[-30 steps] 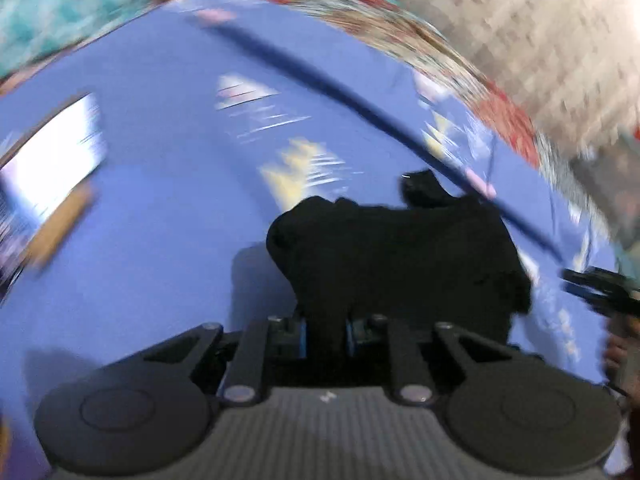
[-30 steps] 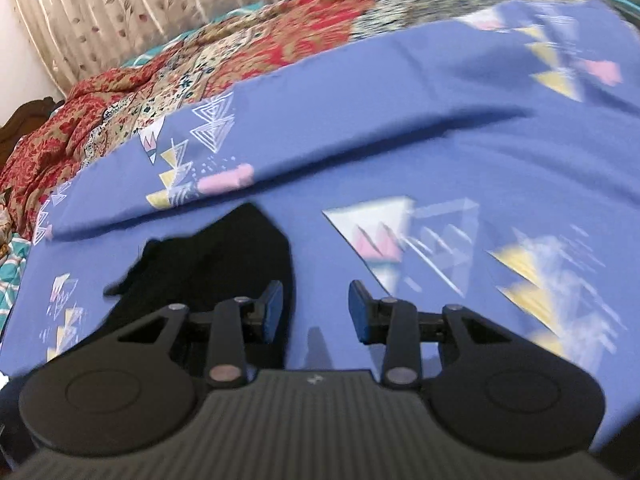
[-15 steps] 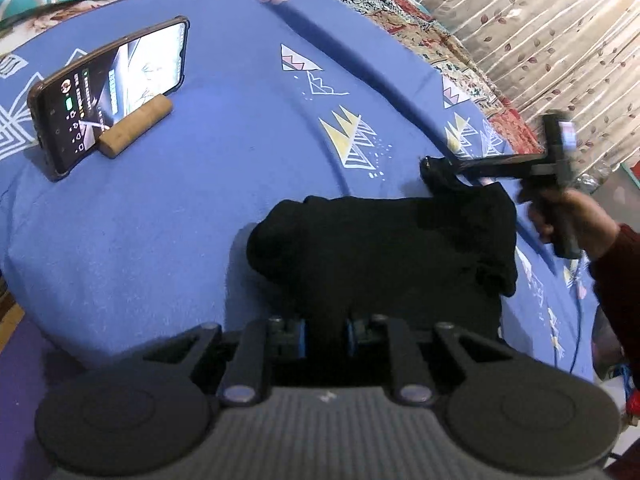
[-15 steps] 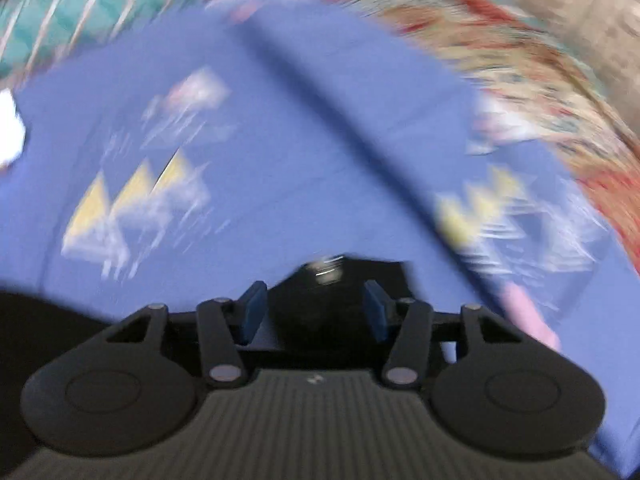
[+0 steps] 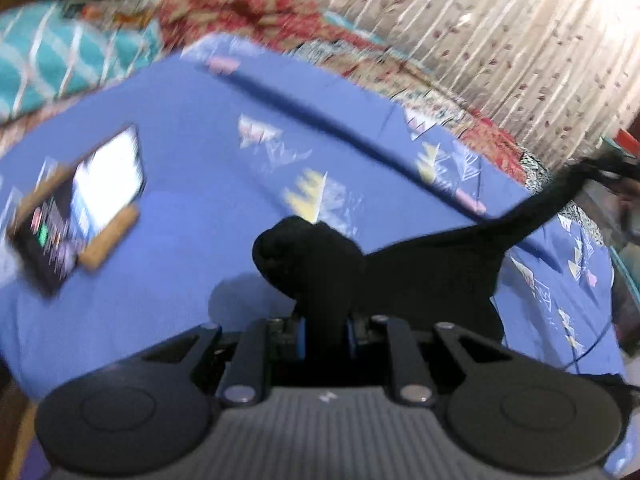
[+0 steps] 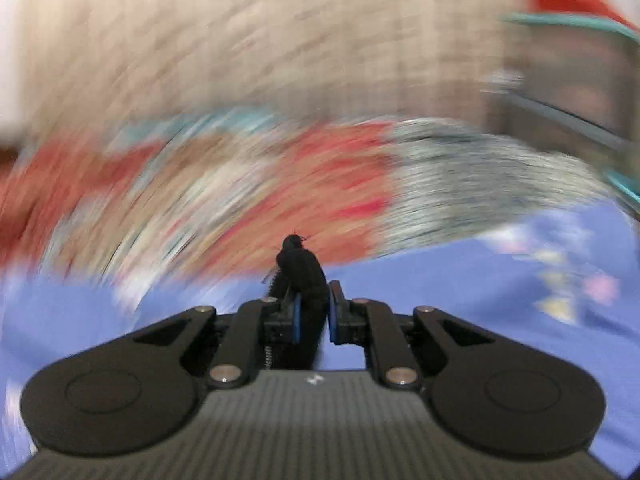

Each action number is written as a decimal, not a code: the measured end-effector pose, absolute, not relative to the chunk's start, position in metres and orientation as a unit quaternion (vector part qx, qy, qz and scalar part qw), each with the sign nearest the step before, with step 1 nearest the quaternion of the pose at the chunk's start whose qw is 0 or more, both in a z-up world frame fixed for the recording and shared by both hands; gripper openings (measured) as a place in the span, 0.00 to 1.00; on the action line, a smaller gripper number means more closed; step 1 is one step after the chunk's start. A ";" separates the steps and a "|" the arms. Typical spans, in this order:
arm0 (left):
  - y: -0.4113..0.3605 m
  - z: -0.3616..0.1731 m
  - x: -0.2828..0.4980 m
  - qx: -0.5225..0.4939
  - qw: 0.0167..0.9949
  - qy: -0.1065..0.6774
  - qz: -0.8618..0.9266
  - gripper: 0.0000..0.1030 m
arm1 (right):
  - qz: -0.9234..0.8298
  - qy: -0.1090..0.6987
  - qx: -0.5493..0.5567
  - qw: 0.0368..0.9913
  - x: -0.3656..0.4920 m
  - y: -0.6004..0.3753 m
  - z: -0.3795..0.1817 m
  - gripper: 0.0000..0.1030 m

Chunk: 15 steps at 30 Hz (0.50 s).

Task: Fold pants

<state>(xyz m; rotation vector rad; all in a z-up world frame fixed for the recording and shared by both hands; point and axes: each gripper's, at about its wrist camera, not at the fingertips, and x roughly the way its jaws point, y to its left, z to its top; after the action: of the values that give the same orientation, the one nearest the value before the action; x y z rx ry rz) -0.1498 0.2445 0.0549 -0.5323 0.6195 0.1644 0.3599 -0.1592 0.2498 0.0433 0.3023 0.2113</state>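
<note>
The black pants (image 5: 400, 272) hang bunched above a blue bedsheet (image 5: 192, 200). My left gripper (image 5: 323, 334) is shut on a thick fold of them, which bulges up between the blue pads. A long black strip of the pants stretches up to the right, where my right gripper (image 5: 612, 168) holds its end, blurred and partly cut off. In the right wrist view, the jaws of my right gripper (image 6: 314, 316) are closing and pinch a narrow roll of black pants (image 6: 302, 276) between the pads.
A phone (image 5: 80, 204) leans on a wooden stand at the left of the sheet. Patterned red and teal bedding (image 5: 240, 32) lies along the far edge, with a curtain (image 5: 500, 40) behind. A thin cable (image 5: 592, 344) hangs at the right.
My right gripper closed on an end of the pants and pulled it up and away to the right, stretching the cloth. The left gripper kept its grip and shifted a little.
</note>
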 end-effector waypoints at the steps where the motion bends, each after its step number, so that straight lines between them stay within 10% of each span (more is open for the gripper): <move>1: 0.242 0.058 -0.135 -0.249 0.919 0.295 0.078 0.15 | 0.087 0.144 0.063 0.984 0.354 -0.195 0.262 0.14; 8: 0.208 0.091 -0.056 -0.205 0.946 0.242 0.063 0.15 | -0.014 0.150 0.203 0.967 0.302 -0.382 0.242 0.15; 15: 0.147 0.058 -0.008 -0.133 0.919 0.367 0.043 0.24 | -0.088 0.249 0.298 0.917 0.273 -0.482 0.119 0.15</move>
<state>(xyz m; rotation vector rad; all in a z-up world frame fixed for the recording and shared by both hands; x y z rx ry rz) -0.0076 0.1468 0.0575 -0.2739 0.7552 0.0875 0.2732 -0.4816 0.1191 0.6133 0.5118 -0.1809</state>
